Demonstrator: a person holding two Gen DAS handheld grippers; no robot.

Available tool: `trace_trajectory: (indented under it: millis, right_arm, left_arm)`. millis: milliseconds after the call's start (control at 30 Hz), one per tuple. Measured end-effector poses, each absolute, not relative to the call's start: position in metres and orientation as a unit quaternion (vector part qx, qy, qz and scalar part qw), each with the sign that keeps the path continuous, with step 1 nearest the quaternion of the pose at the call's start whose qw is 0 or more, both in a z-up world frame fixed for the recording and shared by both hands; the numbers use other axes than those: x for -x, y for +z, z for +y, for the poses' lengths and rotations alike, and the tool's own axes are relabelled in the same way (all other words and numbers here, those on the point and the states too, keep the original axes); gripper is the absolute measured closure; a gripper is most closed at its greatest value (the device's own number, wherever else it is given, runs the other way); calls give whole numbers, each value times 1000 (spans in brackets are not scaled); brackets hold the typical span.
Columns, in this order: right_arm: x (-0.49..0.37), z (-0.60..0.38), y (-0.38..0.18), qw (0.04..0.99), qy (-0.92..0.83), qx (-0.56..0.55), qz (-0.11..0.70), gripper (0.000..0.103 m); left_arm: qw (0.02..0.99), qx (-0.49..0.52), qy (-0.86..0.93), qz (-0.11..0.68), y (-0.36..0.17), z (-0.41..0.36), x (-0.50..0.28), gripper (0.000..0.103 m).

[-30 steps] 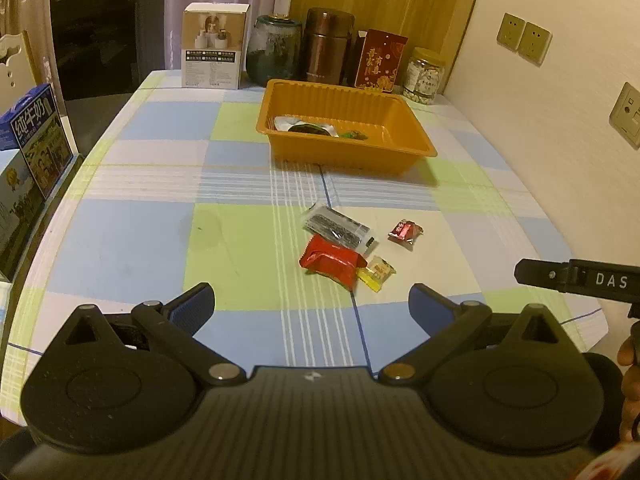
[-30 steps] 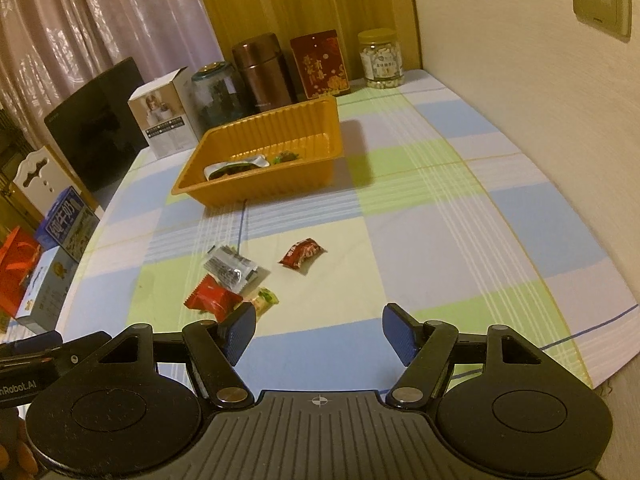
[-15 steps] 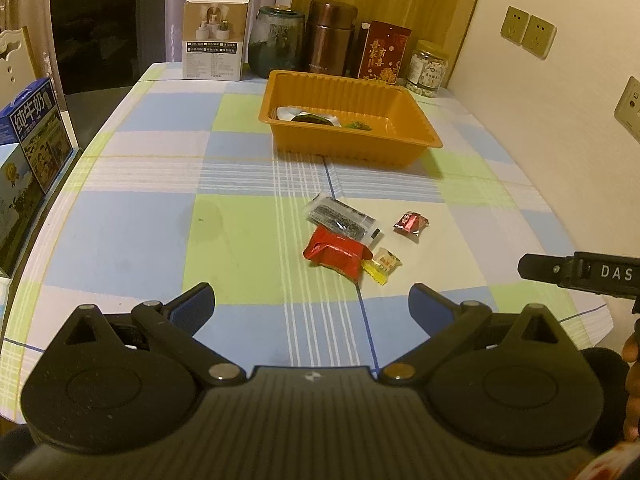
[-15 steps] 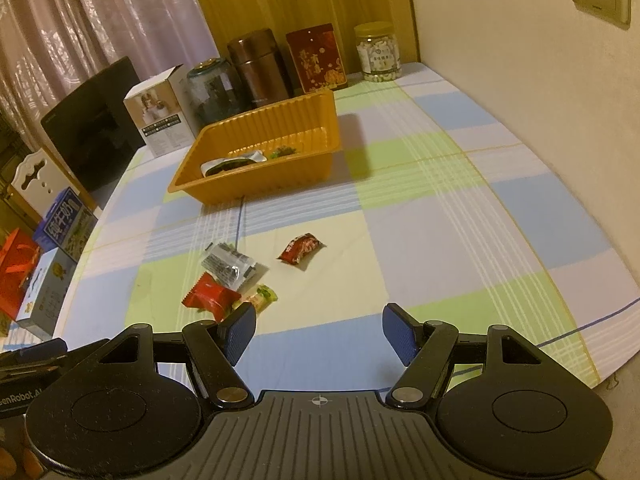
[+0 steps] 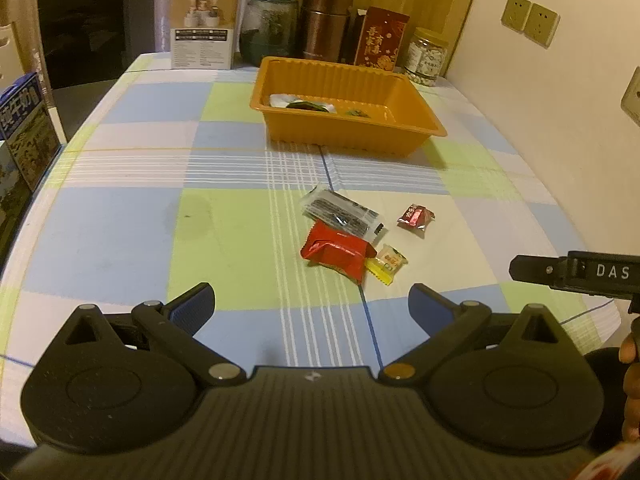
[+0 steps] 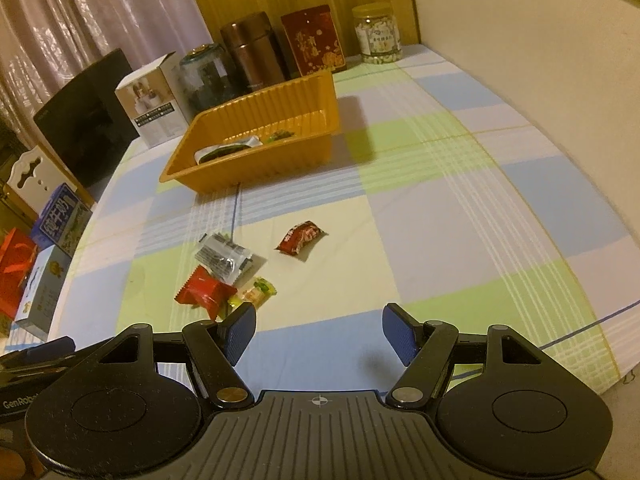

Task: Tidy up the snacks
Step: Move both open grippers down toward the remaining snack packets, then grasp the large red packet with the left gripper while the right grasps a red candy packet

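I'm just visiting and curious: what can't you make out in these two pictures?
- Orange tray, both views: its near wall hides part of the contents.
- Red packet, right view: the gripper finger covers a corner.
- Right gripper, left view: cut off by the picture edge.
- Candy labels: too small.

Along the far edge of the checked desk [image 5: 120,216] stand a white carton [image 5: 203,26], a dark glass jar [image 5: 269,24], a copper canister [image 5: 326,22], a red box [image 5: 380,42] and a clear lidded jar [image 5: 428,56]; wall sockets [image 5: 530,20] sit at right

Orange tray [image 5: 416,118], red packet [image 5: 334,252], blue-green checked cloth [image 5: 120,216]
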State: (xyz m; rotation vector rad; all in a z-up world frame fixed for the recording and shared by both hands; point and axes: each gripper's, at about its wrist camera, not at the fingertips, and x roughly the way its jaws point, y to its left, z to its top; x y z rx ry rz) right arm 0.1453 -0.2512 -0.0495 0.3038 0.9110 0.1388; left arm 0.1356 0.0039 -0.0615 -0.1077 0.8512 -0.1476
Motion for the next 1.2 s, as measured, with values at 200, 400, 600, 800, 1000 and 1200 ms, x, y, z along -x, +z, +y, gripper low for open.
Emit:
trace_trajectory:
  millis: [200,400,600,800,1000,1200]
  right_arm:
    - [-159,-251,-60,882,63,-149,443,33]
    - [-177,-251,-71,879,58,-150,449,33]
    - [-192,-251,-83,876,53,-153,454,33]
    - [-205,-250,-94,871,53,-153,465,33]
    - [-214,-248,-101,868,52,-154,468,33]
    - [-222,-245,-106,867,51,-153,472,33]
  left_arm:
    - [901,57,-88,422,-75,1,-155,1]
    - [898,40,-104,426,-89,-5,-177,1]
    - [899,11,-129,419,-103,-15,-199,3]
    - [893,-26,-157,420,-117,-24,-215,12]
    - [891,-53,-184,413,-126,-29,-226,20]
    - [885,-58,-194,419,-135,-28,-236,32]
